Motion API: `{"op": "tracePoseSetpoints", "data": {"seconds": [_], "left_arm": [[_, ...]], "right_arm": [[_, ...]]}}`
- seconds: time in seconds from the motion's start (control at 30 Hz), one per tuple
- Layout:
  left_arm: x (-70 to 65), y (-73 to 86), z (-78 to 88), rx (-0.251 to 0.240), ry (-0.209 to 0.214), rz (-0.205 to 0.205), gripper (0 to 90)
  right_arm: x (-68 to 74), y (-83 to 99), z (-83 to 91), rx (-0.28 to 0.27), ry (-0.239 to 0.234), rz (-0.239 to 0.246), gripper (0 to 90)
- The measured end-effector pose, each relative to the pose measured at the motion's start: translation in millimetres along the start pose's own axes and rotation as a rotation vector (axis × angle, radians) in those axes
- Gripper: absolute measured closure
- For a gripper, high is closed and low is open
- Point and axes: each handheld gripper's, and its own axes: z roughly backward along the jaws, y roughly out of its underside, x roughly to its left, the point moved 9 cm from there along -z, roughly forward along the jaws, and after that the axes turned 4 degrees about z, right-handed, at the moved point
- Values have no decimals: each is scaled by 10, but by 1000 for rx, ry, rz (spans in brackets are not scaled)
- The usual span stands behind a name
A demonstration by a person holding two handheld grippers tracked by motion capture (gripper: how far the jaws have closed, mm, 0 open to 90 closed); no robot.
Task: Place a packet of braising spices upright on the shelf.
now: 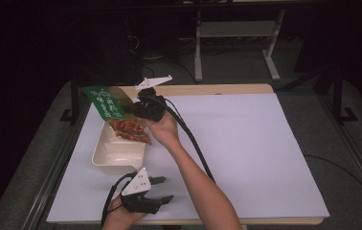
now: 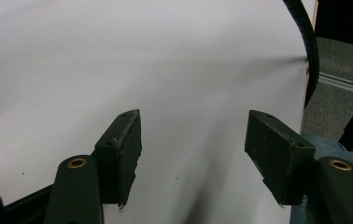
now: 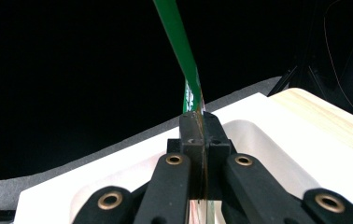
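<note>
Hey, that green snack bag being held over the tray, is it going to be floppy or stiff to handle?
Probably floppy: the bag is thin film, seen edge-on as a sliver in the right hand-held gripper, whose jaws are shut on it. Likely light, since one pinch holds it up. Its reddish contents look to be spilling toward the tray, so tilting it should empty it.

From my feed I see a wooden table (image 1: 217, 89) with a white sheet (image 1: 246, 153) covering nearly all of its top, leaving a bare strip of wood along the far edge. Metal rails (image 1: 356, 153) run along both sides of it. Beyond it, a white-legged frame (image 1: 236, 33) stands on grey floor (image 1: 236, 64), and the room past that is dark.
</note>
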Motion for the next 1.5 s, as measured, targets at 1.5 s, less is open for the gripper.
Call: {"op": "tracePoseSetpoints", "data": {"seconds": [1.5], "left_arm": [[23, -4, -22, -2, -7, 3, 336]], "right_arm": [[-273, 398, -209, 3, 22, -89, 892]]}}
